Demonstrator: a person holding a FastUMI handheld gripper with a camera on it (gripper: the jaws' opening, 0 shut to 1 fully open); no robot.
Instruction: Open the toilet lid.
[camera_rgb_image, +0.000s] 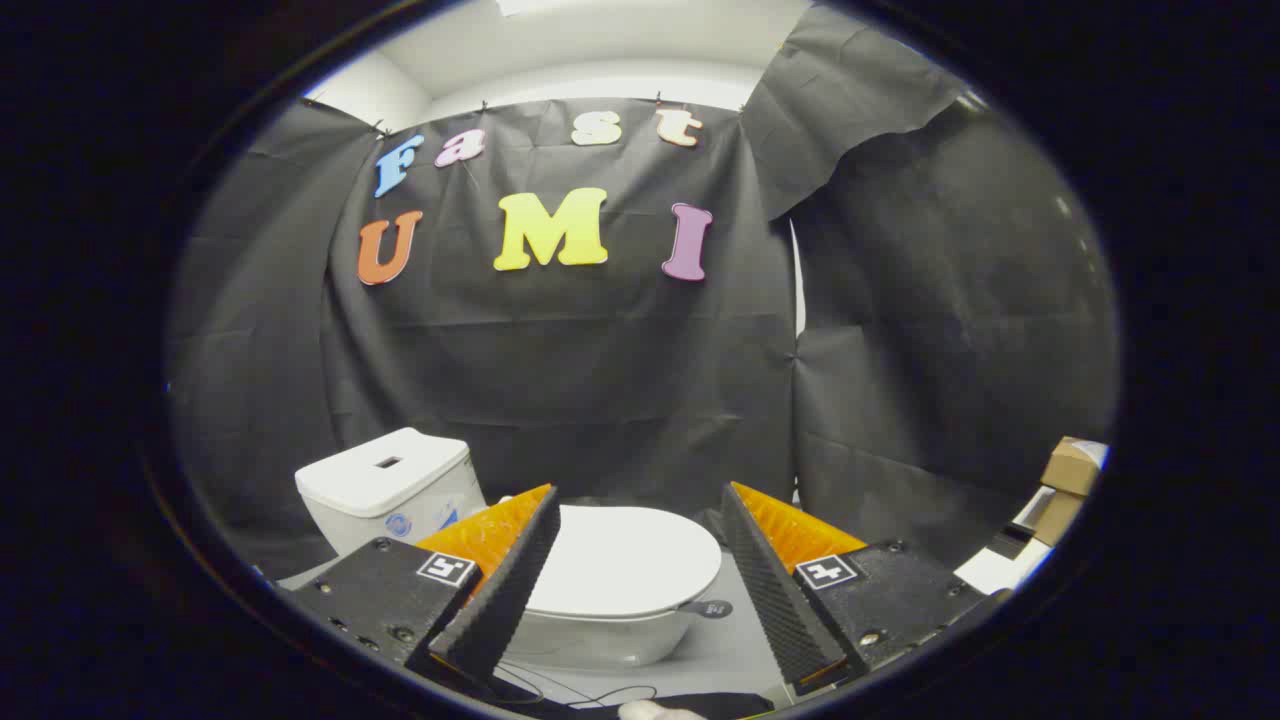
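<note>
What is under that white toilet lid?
The toilet lid lies flat and closed on the bowl, so the seat and the inside are covered and cannot be seen. The hand-held gripper is open, its fingers either side of the lid, not touching it.

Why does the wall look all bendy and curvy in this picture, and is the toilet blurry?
In the gripper view the fisheye lens bows the black cloth wall outward; the toilet lid, shut, looks fairly sharp and evenly lit, with no strong glare; the tank beside it is clear too; the open gripper looms big because it is closest.
</note>
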